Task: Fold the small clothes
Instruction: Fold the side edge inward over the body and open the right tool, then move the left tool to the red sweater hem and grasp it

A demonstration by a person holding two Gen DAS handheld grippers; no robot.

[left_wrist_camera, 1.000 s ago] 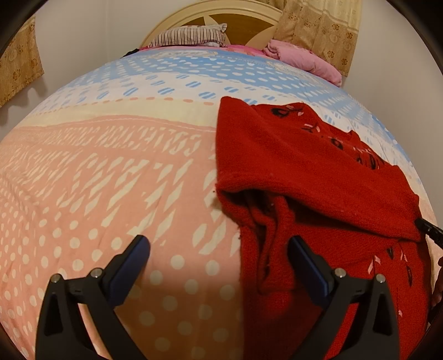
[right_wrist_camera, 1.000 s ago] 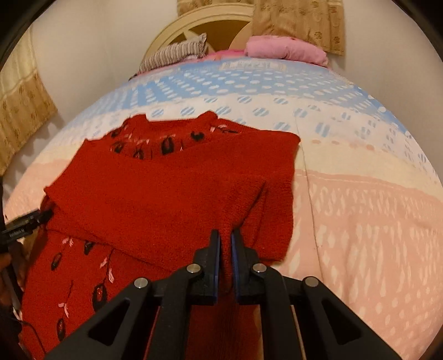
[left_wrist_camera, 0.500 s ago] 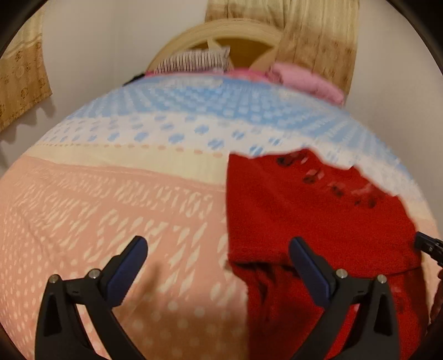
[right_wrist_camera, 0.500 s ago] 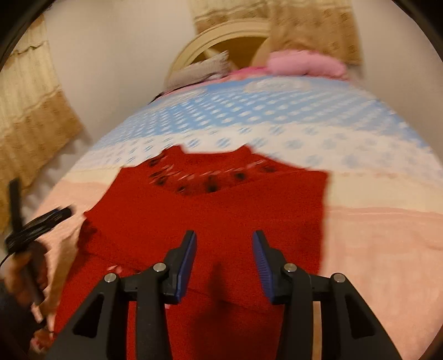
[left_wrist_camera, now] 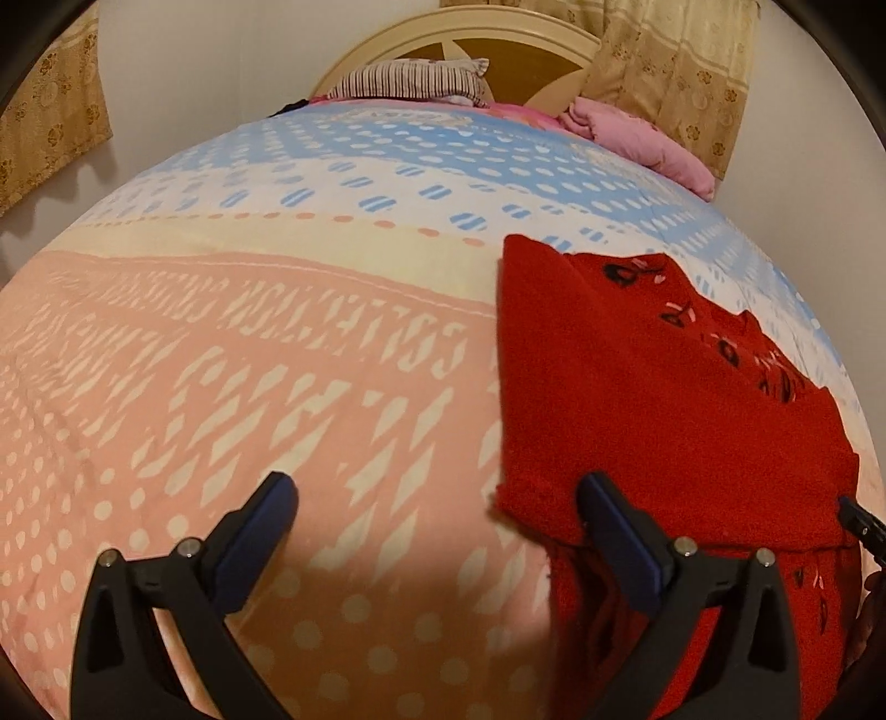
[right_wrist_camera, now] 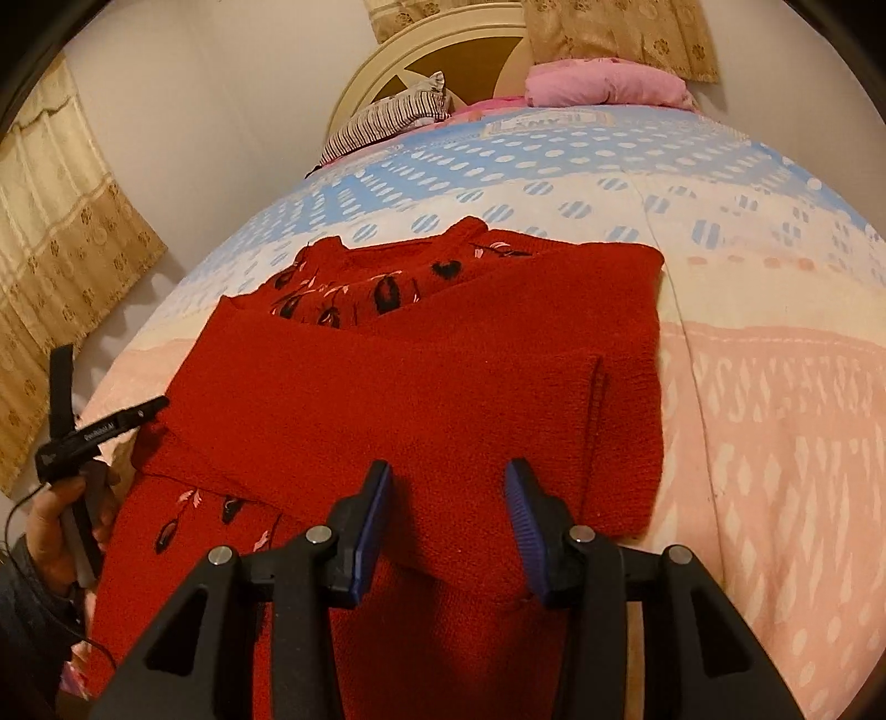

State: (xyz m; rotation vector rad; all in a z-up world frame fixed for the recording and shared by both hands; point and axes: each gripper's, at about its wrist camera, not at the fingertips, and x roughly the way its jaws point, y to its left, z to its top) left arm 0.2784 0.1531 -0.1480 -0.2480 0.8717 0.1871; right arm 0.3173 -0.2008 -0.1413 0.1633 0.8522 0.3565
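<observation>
A red knitted sweater (right_wrist_camera: pixel 421 399) with a black and pink flower pattern lies flat on a bed (right_wrist_camera: pixel 775 421). The bed is covered by a blanket banded in pink, cream and blue with pale dots and dashes. Both sleeves of the sweater are folded across its chest, one layer over the other, so the flowered collar shows at the far end and the flowered lower body shows at the near end.

Seen from its own camera, the right tool (right_wrist_camera: pixel 448 526) is tilted down toward the sweater above the lower edge of the folded sleeves. Its two blue-padded fingers stand partly apart, with red fabric visible between them, but the pads do not press on the cloth and it holds nothing.

At the left edge of the same view, a hand (right_wrist_camera: pixel 61 515) grips the handle of the left tool, whose black fingertip reaches to the sweater's near left side, beside the sleeve fold.

In the left camera, the left tool (left_wrist_camera: pixel 437 515) is also angled downward and its fingers are spread wide and empty. One finger hangs over bare blanket; the other hangs over the sweater's edge.

At the head of the bed are a striped pillow (right_wrist_camera: pixel 387 119), a pink pillow (right_wrist_camera: pixel 603 83), and a rounded cream headboard (right_wrist_camera: pixel 443 41), with patterned gold curtains (right_wrist_camera: pixel 61 310) on the walls.
</observation>
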